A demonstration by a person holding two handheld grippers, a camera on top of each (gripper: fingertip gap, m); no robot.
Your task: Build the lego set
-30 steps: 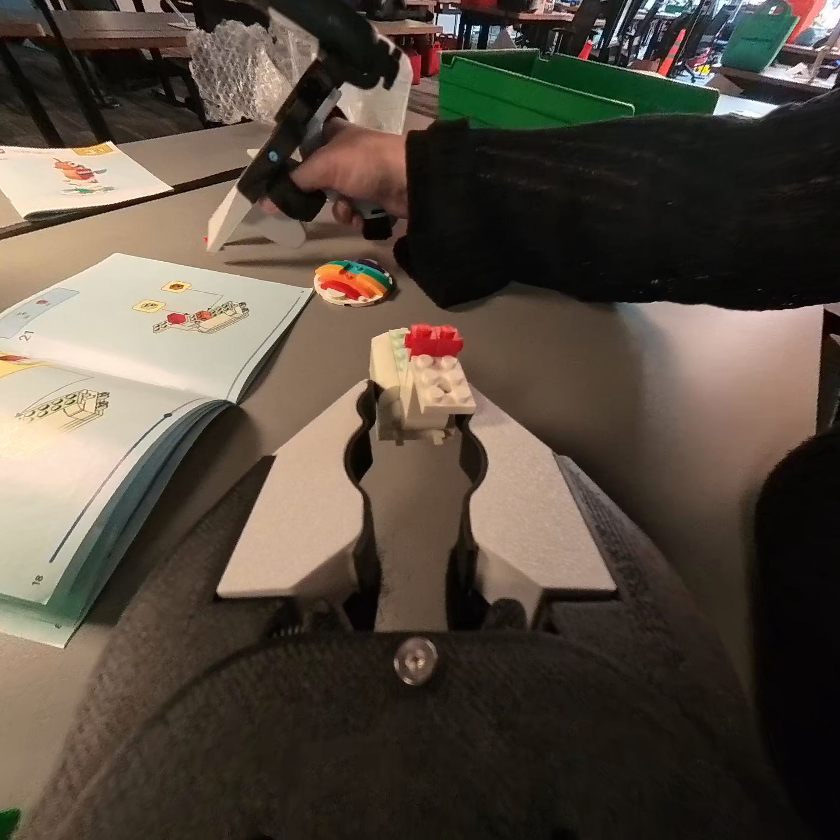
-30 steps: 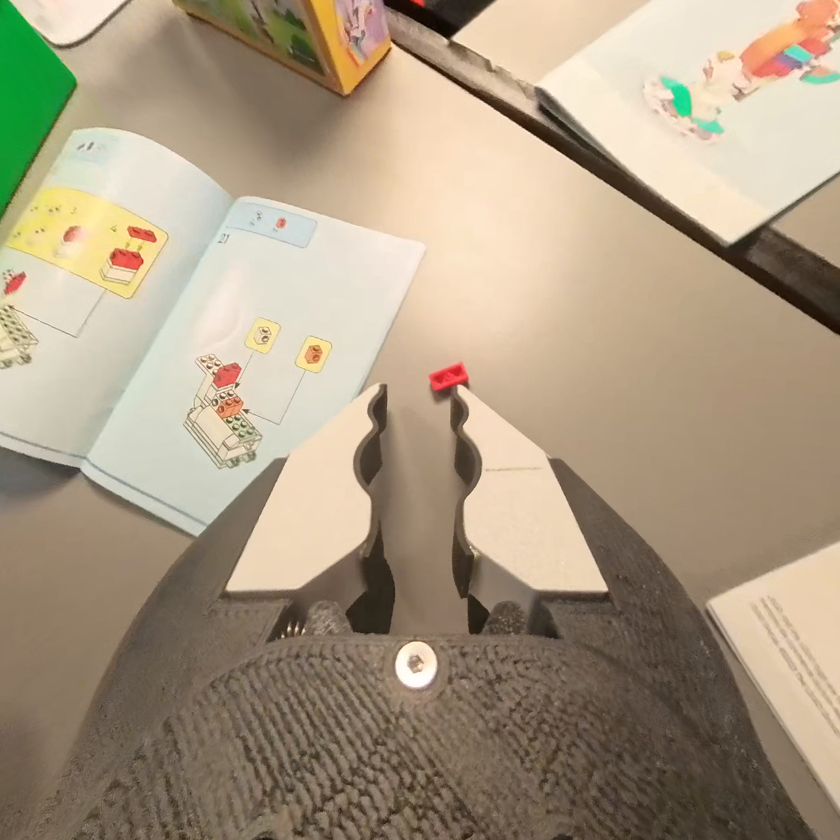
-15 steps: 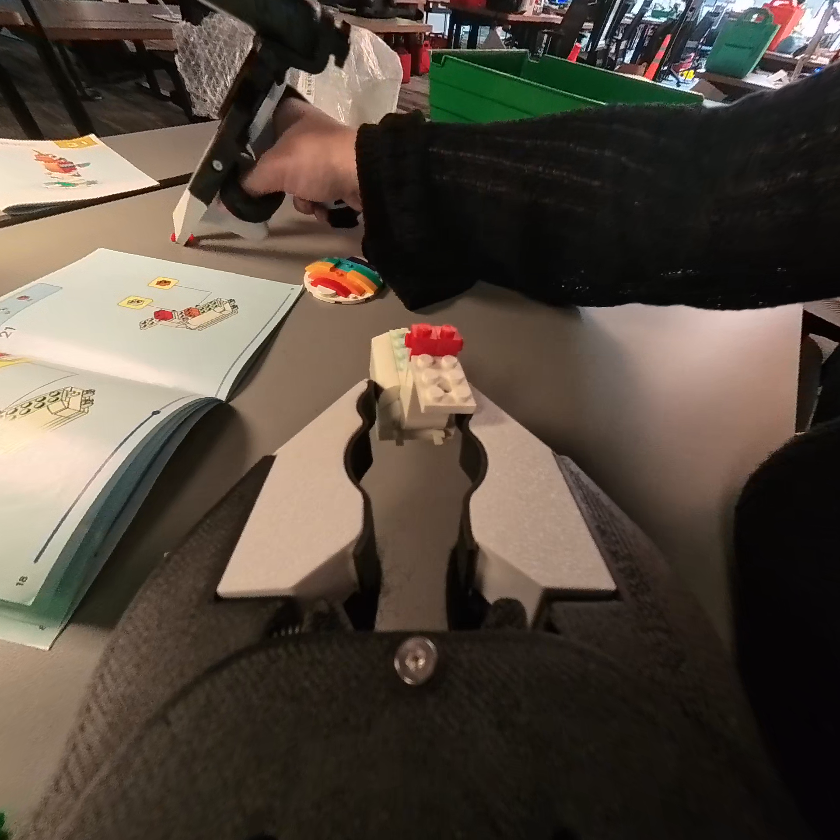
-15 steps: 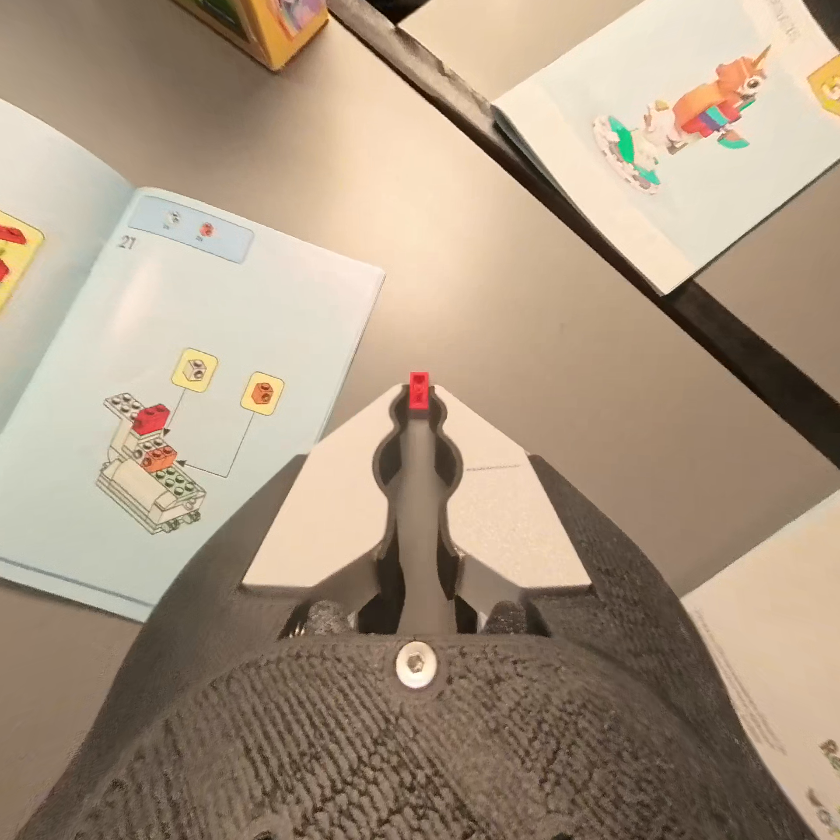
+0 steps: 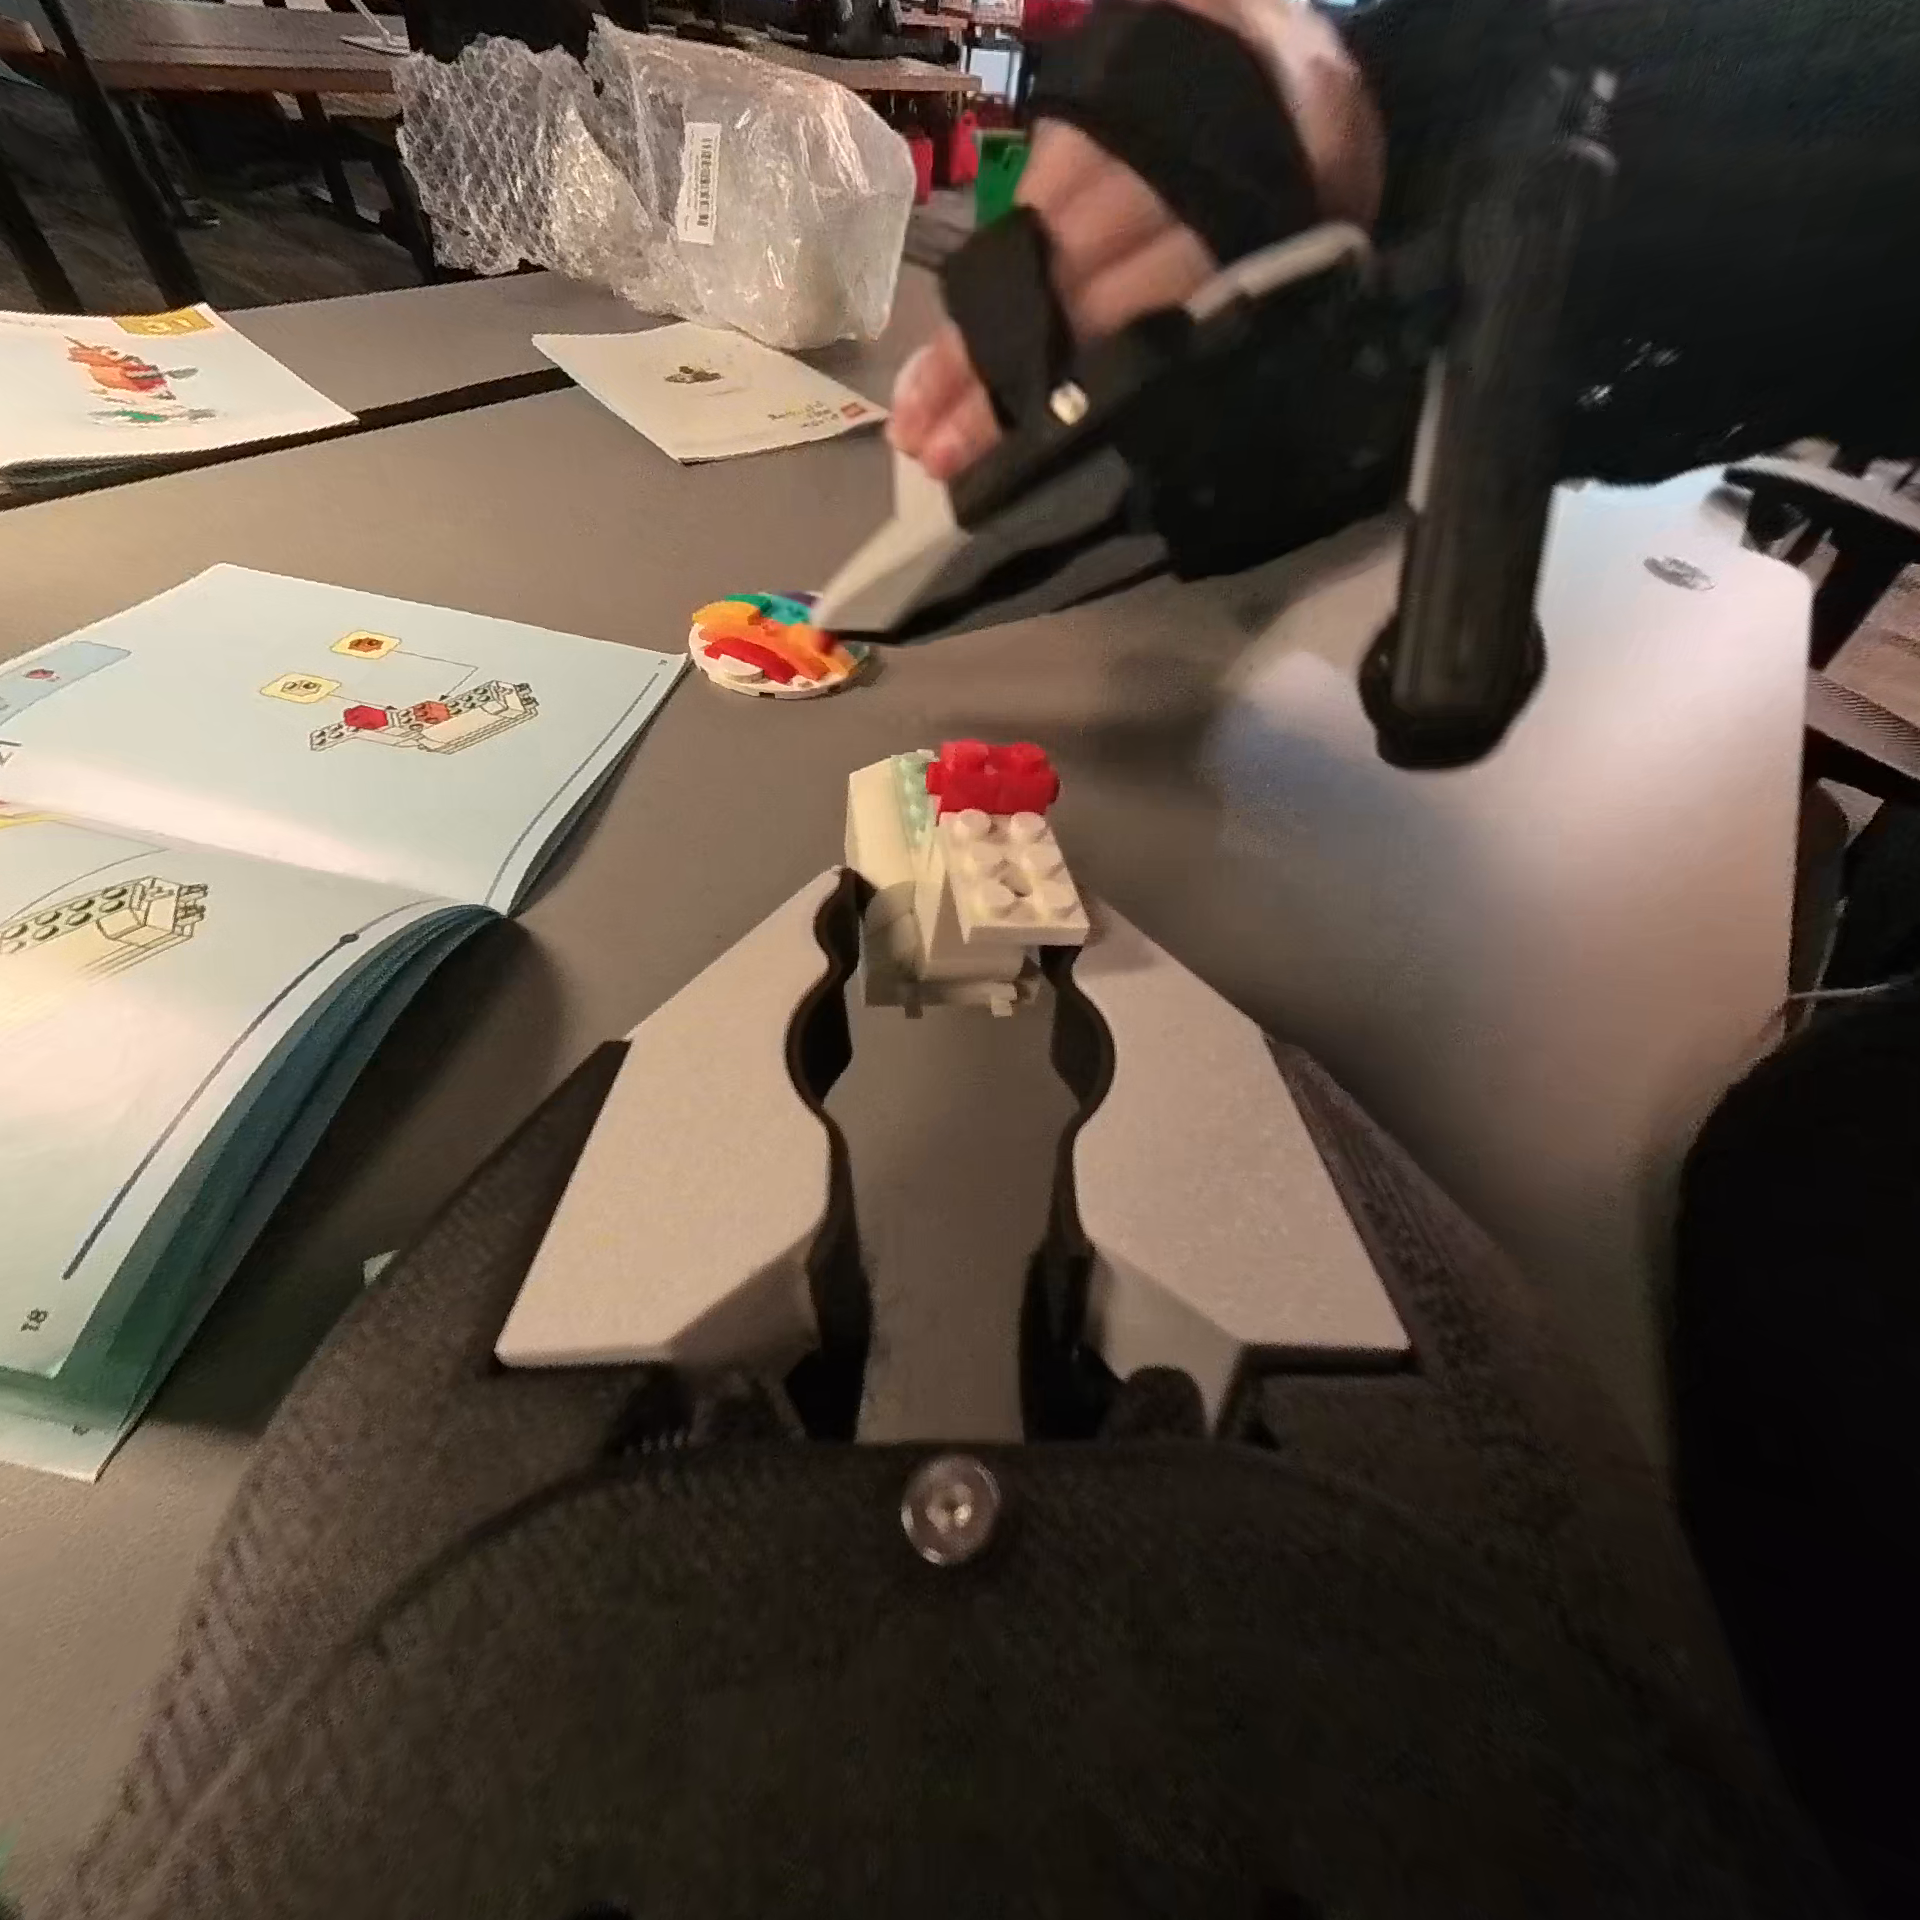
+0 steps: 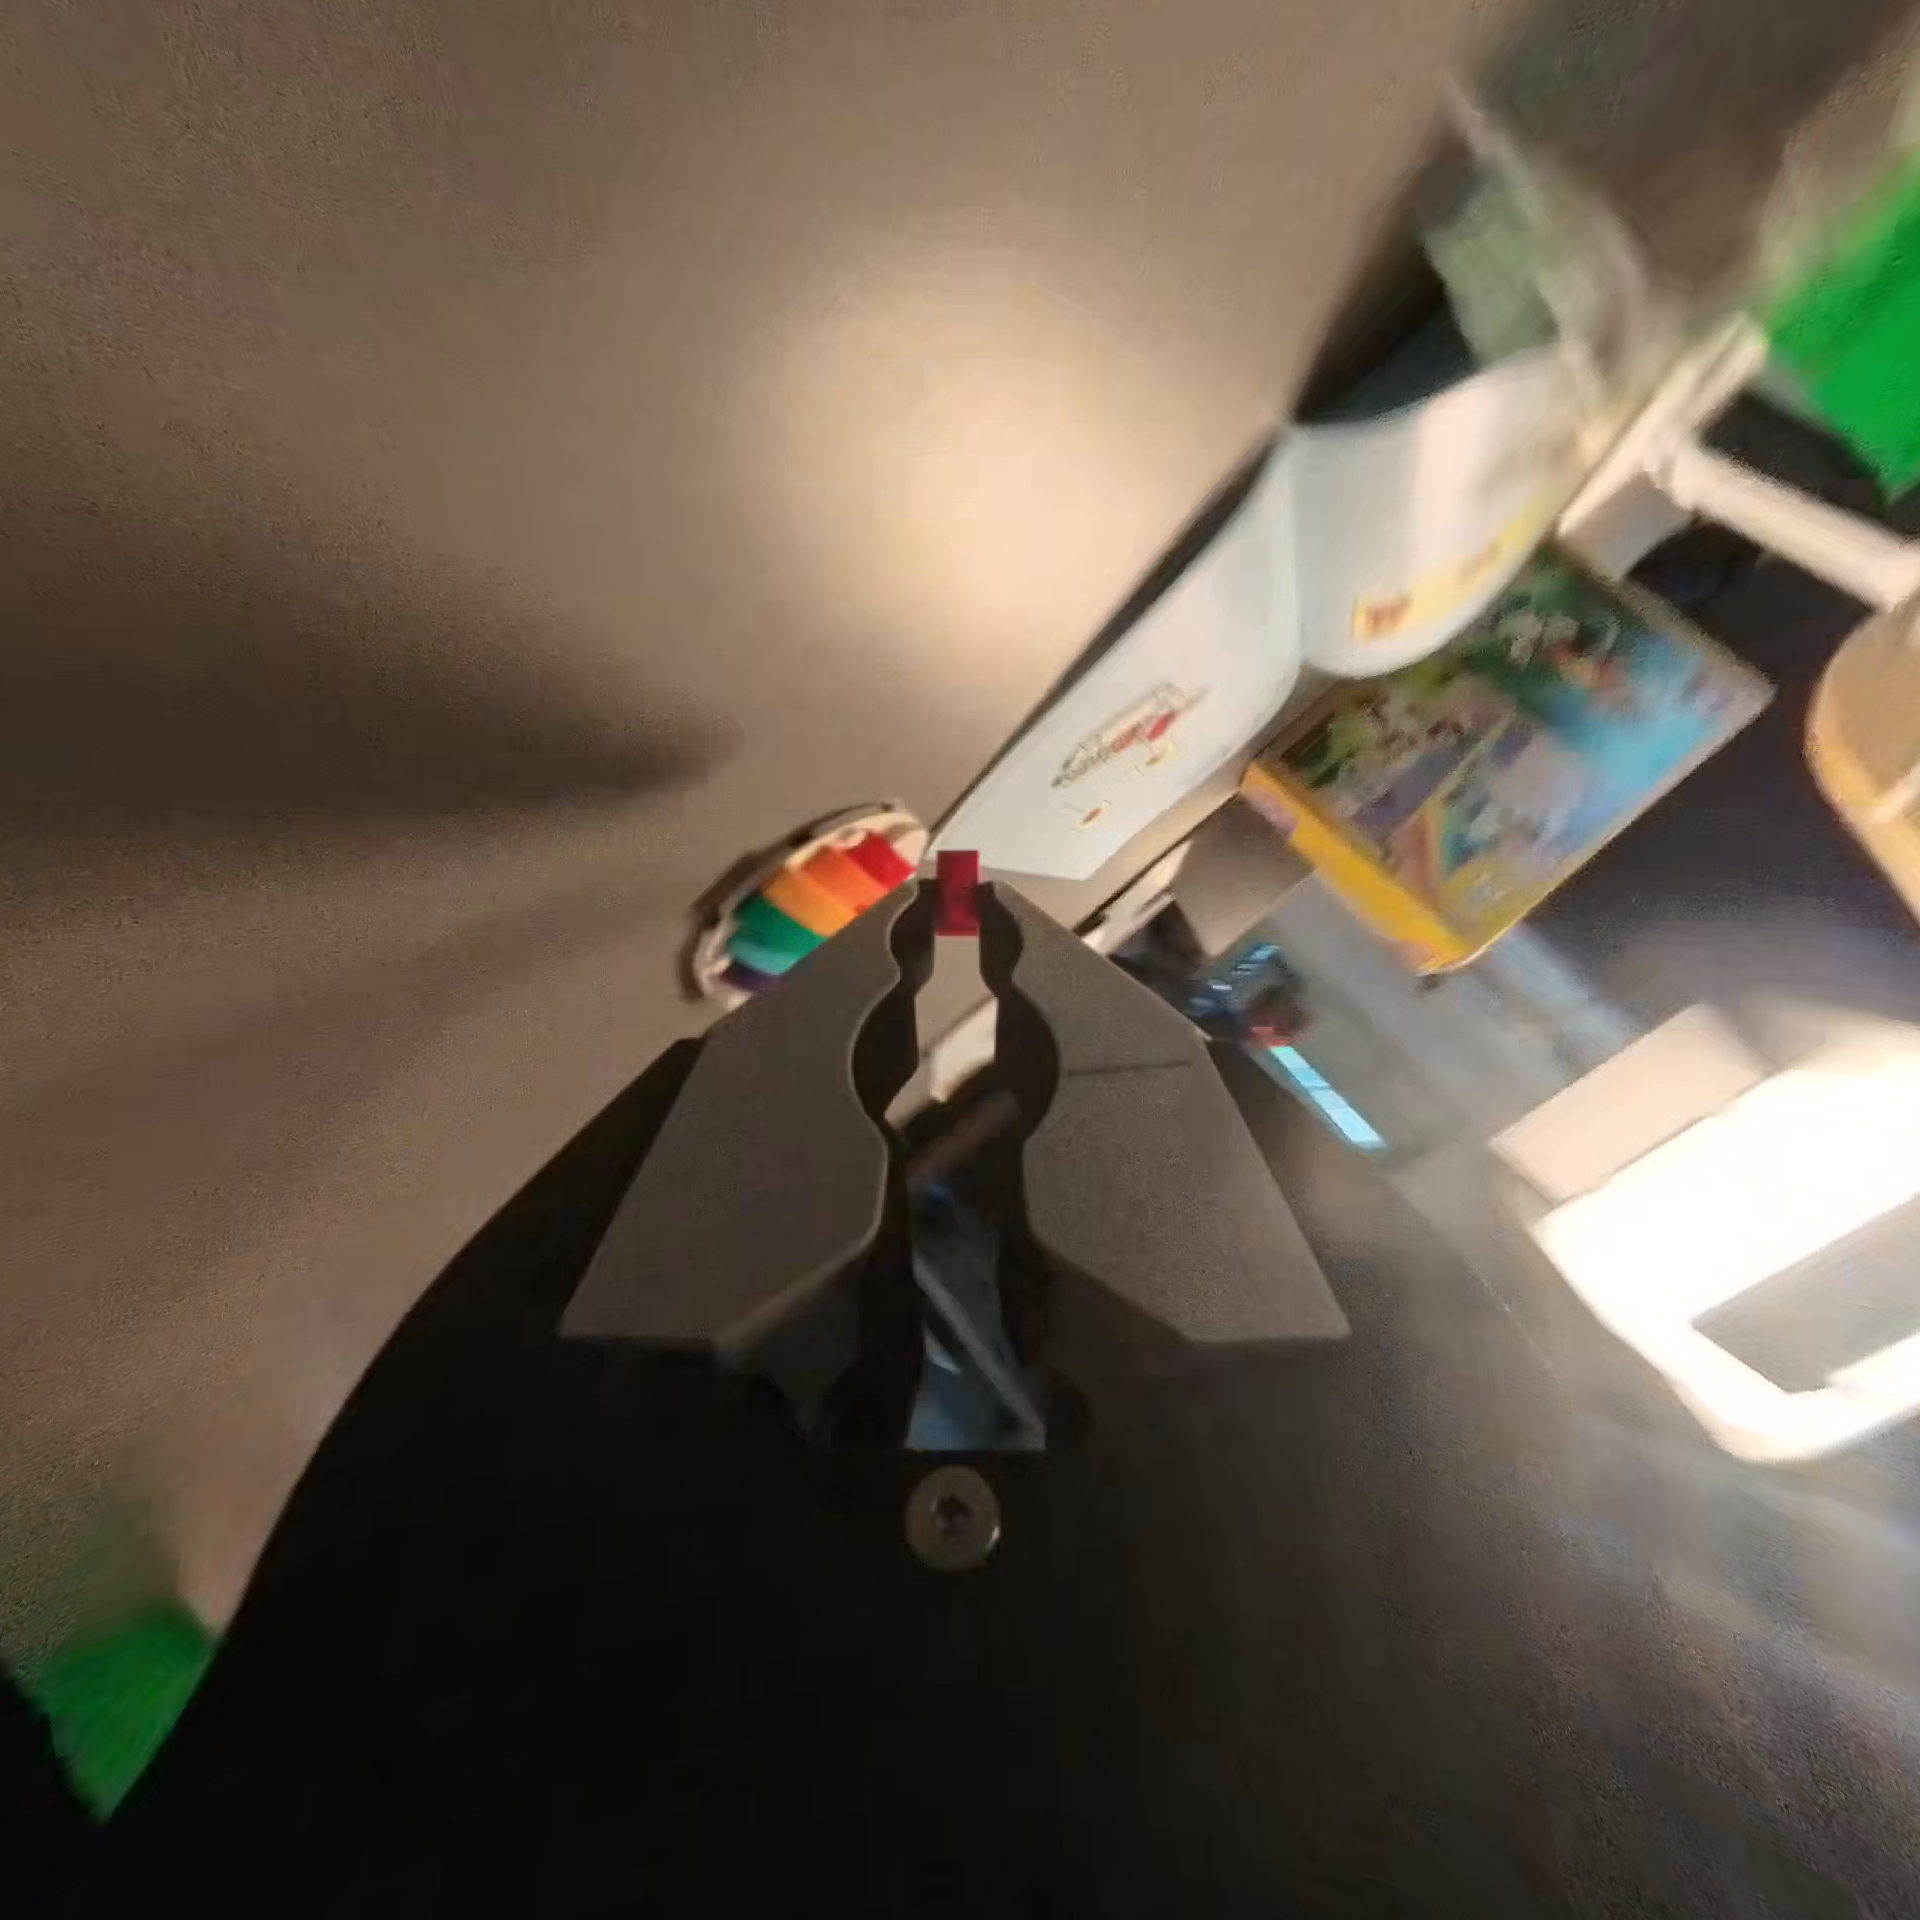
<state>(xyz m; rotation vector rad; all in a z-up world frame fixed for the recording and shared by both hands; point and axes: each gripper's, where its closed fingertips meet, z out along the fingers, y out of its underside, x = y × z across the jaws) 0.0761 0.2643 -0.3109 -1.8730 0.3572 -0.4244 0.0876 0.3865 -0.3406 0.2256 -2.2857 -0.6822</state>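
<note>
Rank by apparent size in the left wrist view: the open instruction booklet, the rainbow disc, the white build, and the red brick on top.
1. Open instruction booklet.
2. White build, though it sits nearest the camera in the left hand-held gripper.
3. Rainbow disc, farther off, so this order is unsure.
4. Red brick.

Left gripper (image 5: pixel 956 935) clamped part-open; right gripper (image 6: pixel 956 902), blurred, seemingly pinched nearly closed, tilted.

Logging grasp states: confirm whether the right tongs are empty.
No, the right tongs are shut on a small red plate pinched at their tips.
</note>
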